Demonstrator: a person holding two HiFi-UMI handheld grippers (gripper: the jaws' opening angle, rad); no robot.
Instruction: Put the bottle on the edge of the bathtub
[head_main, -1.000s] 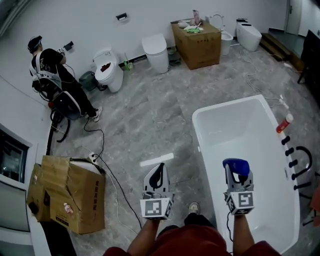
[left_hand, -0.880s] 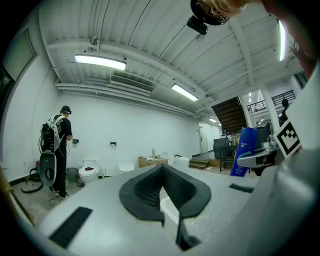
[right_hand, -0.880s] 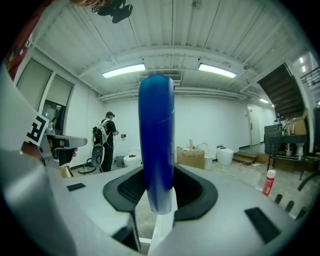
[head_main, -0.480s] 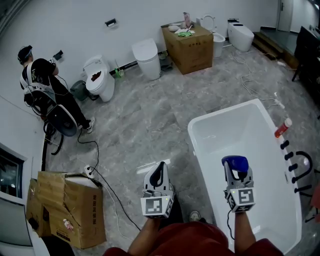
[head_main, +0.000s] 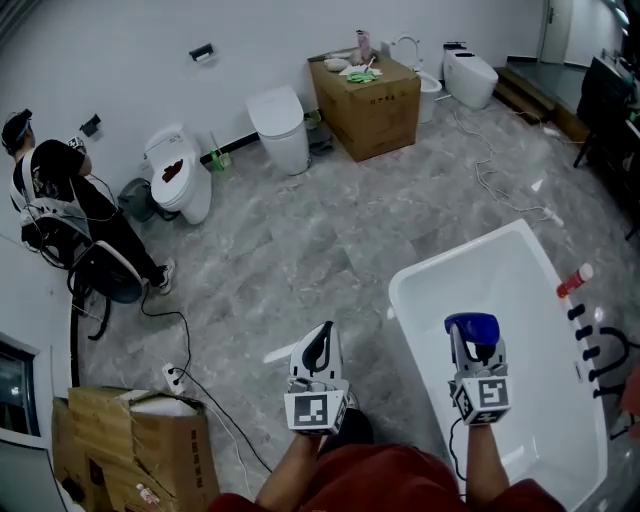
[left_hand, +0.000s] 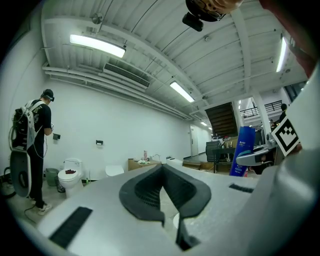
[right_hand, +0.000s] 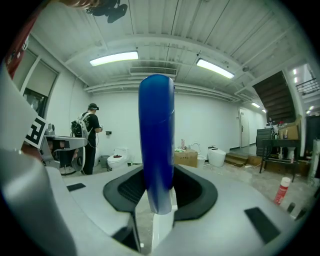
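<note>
Two grippers are out in front of me, side by side and well apart. My right gripper is clamped on the bottle, a blue one that stands upright between the pads and rises well past the jaw tips. From the right gripper view it fills the middle of the picture, with both pads pressed against its lower part. In the head view the bottle shows over the white tub, above the basin near its left rim, held in the air and not resting on anything.

My left gripper is closed, its jaw tips meeting and nothing between them. It shows over the grey marble floor, just left of the tub.

On the tub's far right rim a small red-capped bottle stands, with black taps near it. Across the room a person stands at the wall beside a toilet. Further right sits a cardboard box with odds and ends on top. A second, open box lies at my lower left, with a cable trailing past it.
</note>
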